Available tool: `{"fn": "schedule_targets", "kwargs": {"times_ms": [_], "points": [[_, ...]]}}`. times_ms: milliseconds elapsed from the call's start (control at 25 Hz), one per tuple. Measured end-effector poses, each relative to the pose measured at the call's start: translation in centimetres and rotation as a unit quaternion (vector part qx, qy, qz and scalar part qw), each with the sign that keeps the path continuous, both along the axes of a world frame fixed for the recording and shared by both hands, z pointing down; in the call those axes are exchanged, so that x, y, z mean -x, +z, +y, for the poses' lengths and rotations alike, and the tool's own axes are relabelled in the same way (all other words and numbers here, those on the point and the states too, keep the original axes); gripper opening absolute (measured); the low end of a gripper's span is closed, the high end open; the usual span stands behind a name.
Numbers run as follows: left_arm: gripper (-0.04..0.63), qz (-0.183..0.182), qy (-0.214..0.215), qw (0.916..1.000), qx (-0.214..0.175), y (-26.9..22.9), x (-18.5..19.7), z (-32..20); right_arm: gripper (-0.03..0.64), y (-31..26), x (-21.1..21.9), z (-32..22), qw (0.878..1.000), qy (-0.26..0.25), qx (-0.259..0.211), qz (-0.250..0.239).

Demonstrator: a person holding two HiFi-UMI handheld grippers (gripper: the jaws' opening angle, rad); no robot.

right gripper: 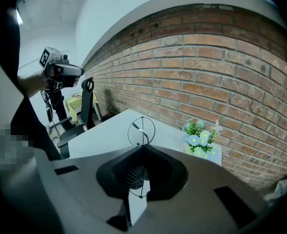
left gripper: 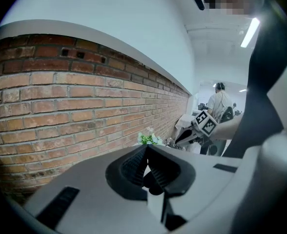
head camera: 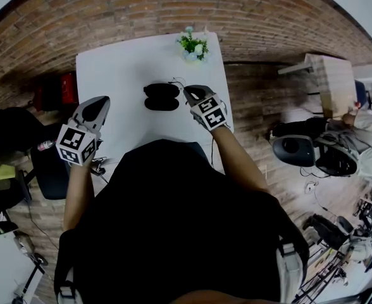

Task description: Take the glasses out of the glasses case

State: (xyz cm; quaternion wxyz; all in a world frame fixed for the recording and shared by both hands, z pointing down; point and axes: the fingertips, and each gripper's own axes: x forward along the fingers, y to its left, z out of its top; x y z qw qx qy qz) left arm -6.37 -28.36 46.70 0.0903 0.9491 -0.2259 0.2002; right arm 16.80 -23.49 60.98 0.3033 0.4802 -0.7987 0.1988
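Gripping wire-rimmed glasses (right gripper: 141, 129) by thin wire at its tips, right gripper (right gripper: 142, 154) holds a load judged light and bendable; left gripper (left gripper: 146, 149) clenched empty.

My fingers (right gripper: 133, 172) are pinched together on the thin wire glasses (right gripper: 142, 130), one round lens sticking up above them. White bench (right gripper: 104, 133) underneath, little flower pot (right gripper: 200, 140) by the brick wall (right gripper: 207, 67).
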Motion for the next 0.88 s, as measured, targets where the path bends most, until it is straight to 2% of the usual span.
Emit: {"fn": "schedule_targets", "kwargs": {"times_ms": [440,720,880], "points": [[0.011,0.002,0.023,0.9997,-0.010,-1.0,-1.4,-0.1,0.025,-2.8,-1.1,1.1,0.999,0.029,-0.030,-0.013],[0.011,0.006,0.038,0.9991,-0.015,-1.3,-2.8,-0.2,0.025,-6.2,-2.3,1.6,0.995,0.055,-0.080,-0.027],[0.011,0.003,0.048,0.9987,-0.014,-1.3,-3.5,0.3,0.025,-7.0,-3.1,2.3,0.993,0.068,-0.087,-0.030]]}}
